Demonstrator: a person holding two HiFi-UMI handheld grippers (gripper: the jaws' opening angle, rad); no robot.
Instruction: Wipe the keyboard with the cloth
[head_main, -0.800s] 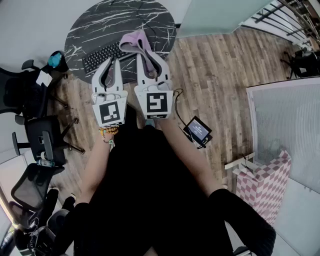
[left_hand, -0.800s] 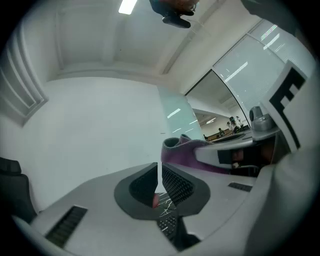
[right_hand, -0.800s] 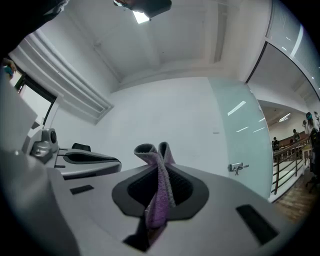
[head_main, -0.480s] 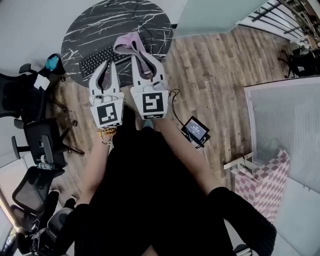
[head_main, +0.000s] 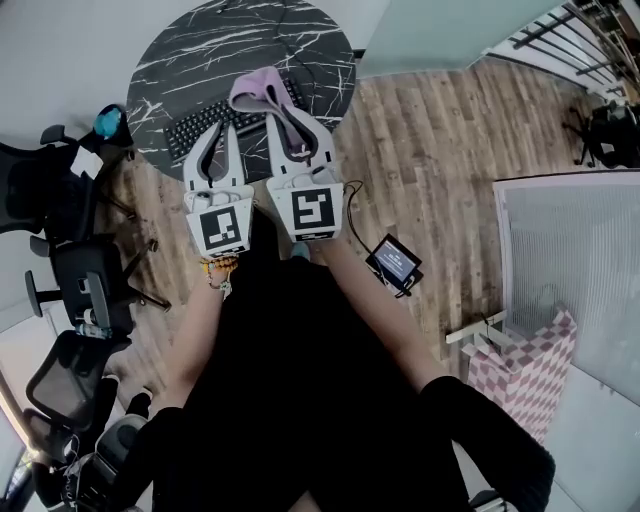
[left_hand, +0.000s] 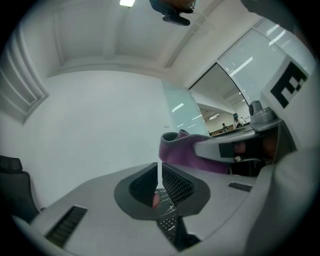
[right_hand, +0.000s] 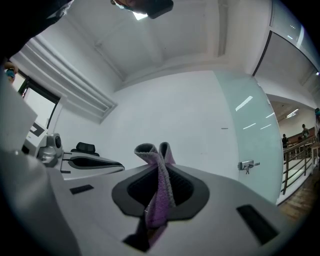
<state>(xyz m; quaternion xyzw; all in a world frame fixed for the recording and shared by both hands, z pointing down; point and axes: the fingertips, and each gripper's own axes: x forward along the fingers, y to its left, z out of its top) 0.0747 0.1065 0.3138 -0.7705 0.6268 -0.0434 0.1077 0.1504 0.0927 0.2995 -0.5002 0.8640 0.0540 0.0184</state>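
Your right gripper (right_hand: 160, 176) has its pads clamped on a narrow upright fold of the cloth (right_hand: 158, 202), and most of the fabric bunches beyond the tips toward 12 o'clock. With so thin a pinch, the cloth could pull free once it meets the friction of the keys. Your left gripper (left_hand: 160, 182) has its pads pressed nearly together with nothing held, and it hangs above the keyboard (head_main: 183, 138) without bracing it.

In the head view the keyboard lies at 11 o'clock from your hands. It is near the 6 o'clock rim of the marble table (head_main: 250, 30), with the cloth over its right end. An unbraced keyboard may skate toward that edge during a hard stroke. If you go too low, the hard jaw tips could rake the keys instead of the cloth.
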